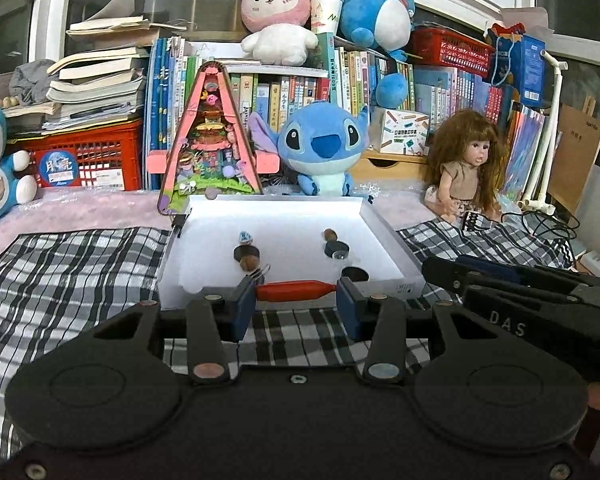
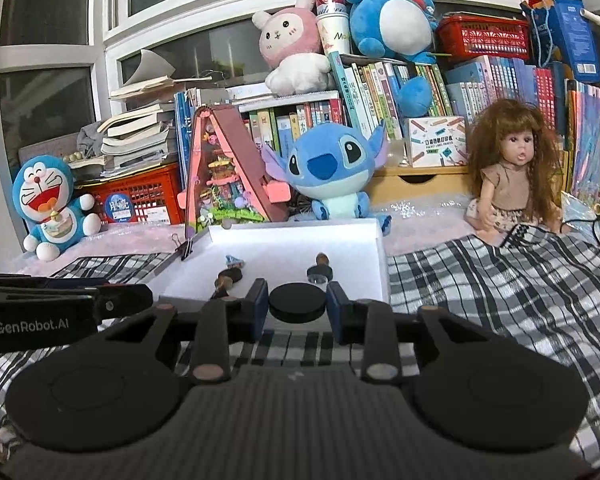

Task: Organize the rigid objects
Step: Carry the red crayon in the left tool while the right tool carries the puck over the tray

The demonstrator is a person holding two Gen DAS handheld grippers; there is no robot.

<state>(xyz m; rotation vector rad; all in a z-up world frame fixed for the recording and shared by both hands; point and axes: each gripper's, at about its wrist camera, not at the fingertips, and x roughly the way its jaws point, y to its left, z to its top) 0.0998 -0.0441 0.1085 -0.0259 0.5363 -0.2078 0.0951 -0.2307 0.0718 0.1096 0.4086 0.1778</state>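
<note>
A white tray (image 1: 384, 236) lies on the checked cloth and holds several small dark pieces (image 1: 246, 254). My left gripper (image 1: 296, 294) is shut on a red rod-shaped piece (image 1: 296, 291), held crosswise by its ends at the tray's near edge. My right gripper (image 2: 297, 303) is shut on a black round disc (image 2: 297, 302), held level at the near edge of the tray (image 2: 380, 264). The right gripper body shows at the right of the left wrist view (image 1: 520, 304).
Checked cloth (image 2: 500, 280) covers the bed around the tray. Behind it stand a pink triangular toy house (image 1: 210, 140), a Stitch plush (image 1: 320, 148), a doll (image 1: 466, 164), a Doraemon plush (image 2: 50, 204) and book shelves. A binder clip (image 2: 186, 246) lies by the tray's left corner.
</note>
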